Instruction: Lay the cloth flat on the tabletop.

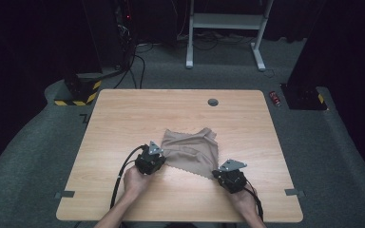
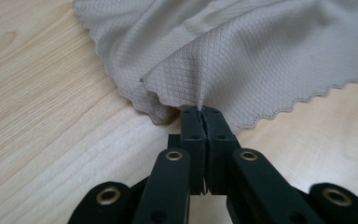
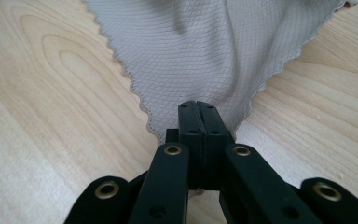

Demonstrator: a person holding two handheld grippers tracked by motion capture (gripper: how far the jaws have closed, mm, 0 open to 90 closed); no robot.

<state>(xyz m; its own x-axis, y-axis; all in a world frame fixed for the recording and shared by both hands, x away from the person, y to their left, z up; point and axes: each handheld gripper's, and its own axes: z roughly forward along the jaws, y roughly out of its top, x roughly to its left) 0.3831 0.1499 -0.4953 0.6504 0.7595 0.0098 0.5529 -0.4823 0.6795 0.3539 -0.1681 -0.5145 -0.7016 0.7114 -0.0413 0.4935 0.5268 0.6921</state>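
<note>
The wooden table [image 1: 123,118] fills the middle of the high view, and my beige cloth [image 1: 192,149] lies rumpled just below its centre. My left tongs [image 1: 159,153] are pinched tight on the cloth's left edge, the fabric rising in a fold from the tips. My right tongs [image 1: 218,172] are clamped on its lower right corner. Both my hands come up from the frame's bottom edge, forearms angled inward.
</note>
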